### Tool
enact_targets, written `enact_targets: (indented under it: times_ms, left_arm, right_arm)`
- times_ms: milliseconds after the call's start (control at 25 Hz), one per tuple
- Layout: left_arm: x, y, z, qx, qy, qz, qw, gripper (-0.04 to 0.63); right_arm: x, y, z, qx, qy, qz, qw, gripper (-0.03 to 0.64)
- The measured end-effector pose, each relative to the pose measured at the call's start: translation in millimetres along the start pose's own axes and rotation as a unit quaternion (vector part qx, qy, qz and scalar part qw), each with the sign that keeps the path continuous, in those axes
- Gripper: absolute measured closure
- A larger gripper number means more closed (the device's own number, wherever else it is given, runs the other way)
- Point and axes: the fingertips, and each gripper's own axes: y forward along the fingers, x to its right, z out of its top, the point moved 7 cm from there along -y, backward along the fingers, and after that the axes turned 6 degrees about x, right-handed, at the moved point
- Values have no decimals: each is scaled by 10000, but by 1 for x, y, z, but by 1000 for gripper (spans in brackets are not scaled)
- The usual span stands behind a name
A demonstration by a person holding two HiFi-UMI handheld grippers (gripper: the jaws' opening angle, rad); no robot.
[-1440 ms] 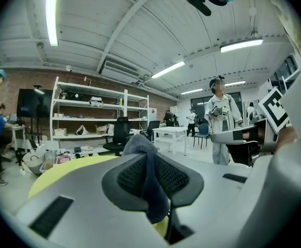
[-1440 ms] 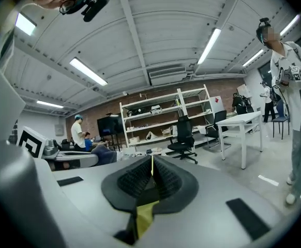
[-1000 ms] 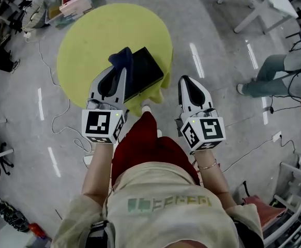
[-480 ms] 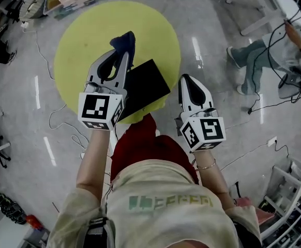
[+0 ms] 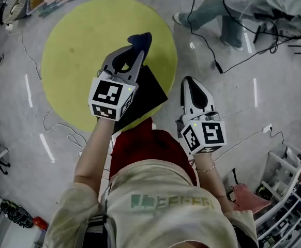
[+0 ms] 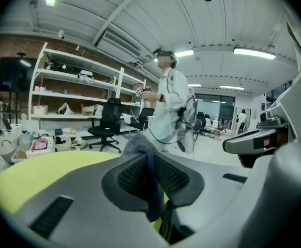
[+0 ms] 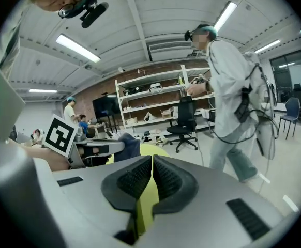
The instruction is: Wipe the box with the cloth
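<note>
The round yellow table (image 5: 78, 50) fills the left part of the head view; over its right side hangs the left gripper (image 5: 136, 50), and its jaws are pressed together on a fold of the dark cloth (image 5: 143, 37). In the left gripper view the cloth stands up above the jaws and also hangs down between them, so the grip is on a thin part only. The gripper looks out level across the room, not down at the table; whether the cloth touches anything, I cannot tell.

Just to the right and nearer to the person lies the black box (image 5: 149, 89); it is flat on the table, close to the near edge and partly hidden under the left gripper's marker cube. The cloth seems to be past the far corner of the box, so I judge that the wiping stroke is not yet on the surface.

More to the right, off the table and apart from the box, is the right gripper (image 5: 189, 80); its jaws are together and hold nothing.

Nothing holds the box, and here is the risk; a stroke pulled toward the body may push it over the near edge. The thin fold could also slip out of the jaws under pressure. At the far right another person (image 5: 230, 22) stands near the table and could get in the way.
</note>
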Motion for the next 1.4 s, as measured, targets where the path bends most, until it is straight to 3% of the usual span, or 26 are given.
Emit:
enact_targets:
  times_ms: [240, 480, 840, 1080, 1400]
  left_arm:
    - [10, 21, -26, -596, -337, -523, 9963, 535]
    - [11, -5, -47, -959, -619, -709, 9909, 535]
    - [5, -55, -56, -1252, -614, -217, 9900, 535]
    - [6, -104, -65, -1410, -466, 399, 9881, 535]
    - [-1, -162, -76, -1408, -512, 1260, 9807, 535]
  right_arm:
    - [12, 10, -5, -157, -17, -35, 9999, 578]
    - [-5, 21, -10, -216, -108, 365, 9990, 578]
    - [-36, 42, -8, -288, -340, 1268, 9909, 578]
    - [-74, 45, -17, -438, -521, 2068, 9760, 578]
    - [-117, 44, -26, -576, -709, 2801, 9556, 578]
